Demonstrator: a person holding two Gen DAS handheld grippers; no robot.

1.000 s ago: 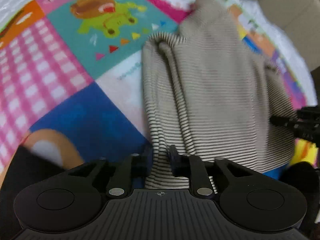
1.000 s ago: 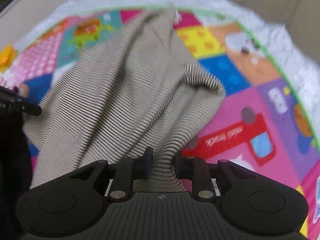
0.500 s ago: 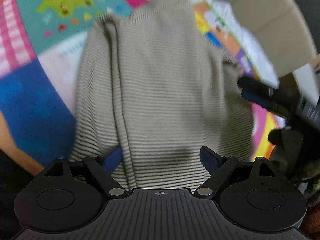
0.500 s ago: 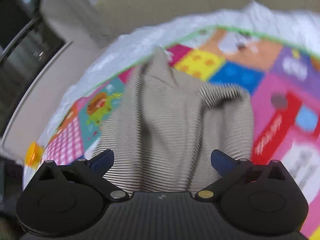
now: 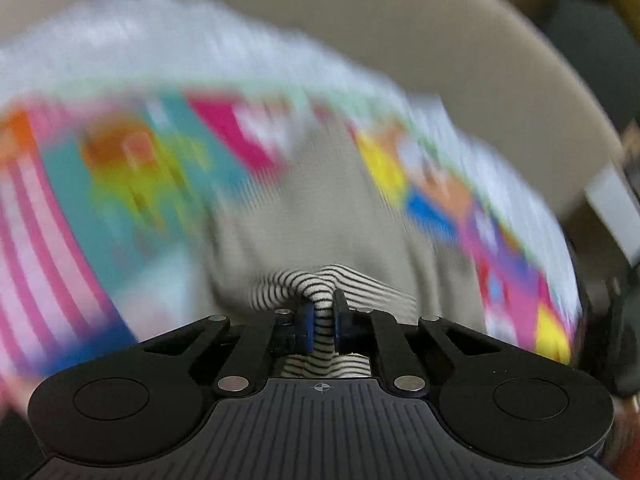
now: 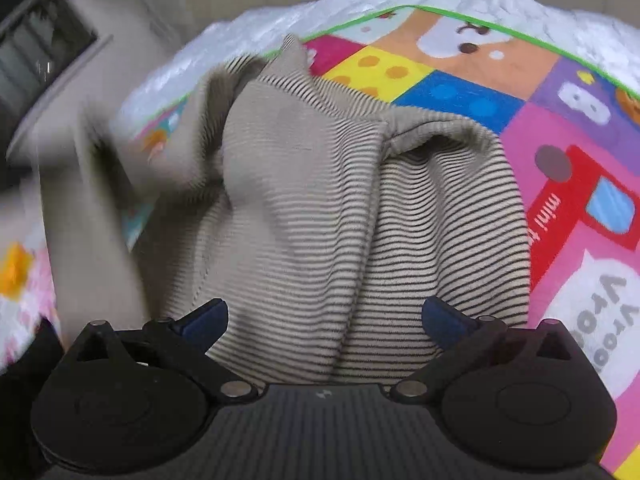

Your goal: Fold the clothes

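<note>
Through my left wrist camera almost everything is smeared by motion, but the close part is sharp: my left gripper [image 5: 320, 316] is pressed together on a bunched ridge of the striped garment [image 5: 316, 280], the cloth squeezed between the blue pads and puffing up just beyond them. Past that pinch the garment runs away from me as a beige blur over the colourful play mat [image 5: 100, 184], which shows on both sides of it. Beyond the mat's far edge lies a white cover and then a tan wall; I cannot make out more there.

Through my right wrist camera the picture is clearer. My right gripper [image 6: 324, 316] stands spread wide, its two blue-tipped fingers apart with nothing between them, poised just over the near edge of the garment [image 6: 320, 208]. The cloth lies on the mat [image 6: 560, 184] in loose humps: a rounded, rolled fold on the side toward the mat's red square, a deep crease down the middle, and a blurred flap lifted on the opposite side.

As I judge it, the folding is under way but not finished. The garment is rumpled and uneven, with no flat, squared shape yet, and one part is held up in my left tool. Flattening it and laying clean folds is what remains.
</note>
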